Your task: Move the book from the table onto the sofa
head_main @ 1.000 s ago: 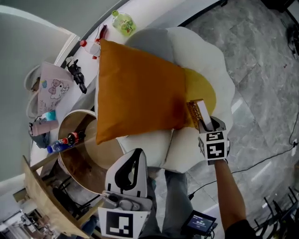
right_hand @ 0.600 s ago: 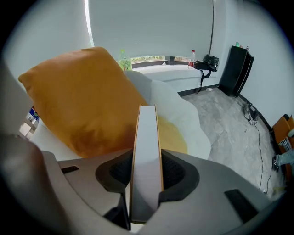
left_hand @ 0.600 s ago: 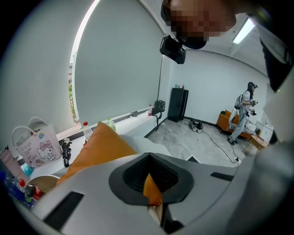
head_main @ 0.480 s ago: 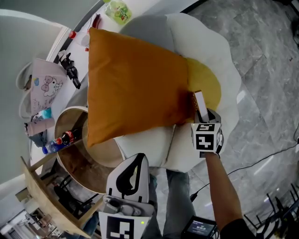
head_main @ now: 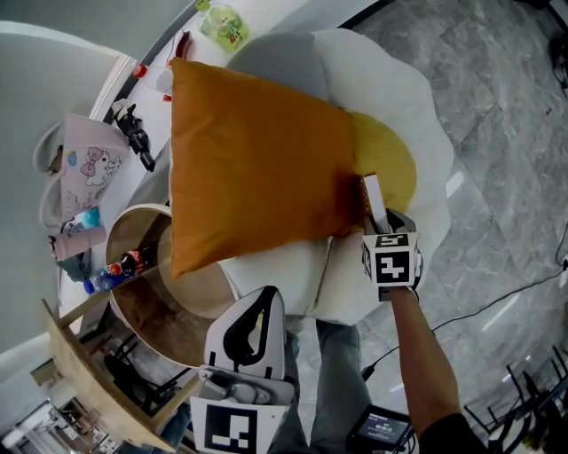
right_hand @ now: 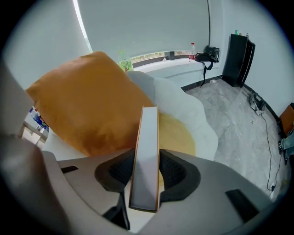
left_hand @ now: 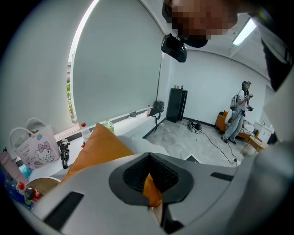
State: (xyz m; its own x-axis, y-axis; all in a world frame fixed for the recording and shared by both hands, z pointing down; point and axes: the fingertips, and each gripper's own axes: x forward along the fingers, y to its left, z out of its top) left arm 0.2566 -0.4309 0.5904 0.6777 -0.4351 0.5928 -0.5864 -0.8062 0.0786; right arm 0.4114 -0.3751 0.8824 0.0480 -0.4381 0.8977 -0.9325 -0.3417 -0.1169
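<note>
right gripper (head_main: 380,220): book (head_main: 370,197) stands on edge between my pads (right_hand: 177,172), page edge toward the camera, one pad against each cover as far as I can see; jaws have just been opening a bit, book between them
book is at the orange cushion (head_main: 257,160)'s right-hand corner, just beside it, maybe touching; can't tell if its far end rests on anything
under the cushion: white petal-shaped sofa (head_main: 404,89), its yellow centre (head_main: 395,168) showing just right of the cushion, behind the book
left gripper (head_main: 264,297): jaws together, nothing held, only a sliver of cushion shows through the pad recess; it hangs below the cushion's lower edge, well apart from the book
round wooden table (head_main: 133,226) by the cushion's lower-left corner, cola bottle (head_main: 133,263) at its rim
cartoon-cat tote (head_main: 89,173) left of the cushion, green bottle (head_main: 222,22) past the cushion's top edge
</note>
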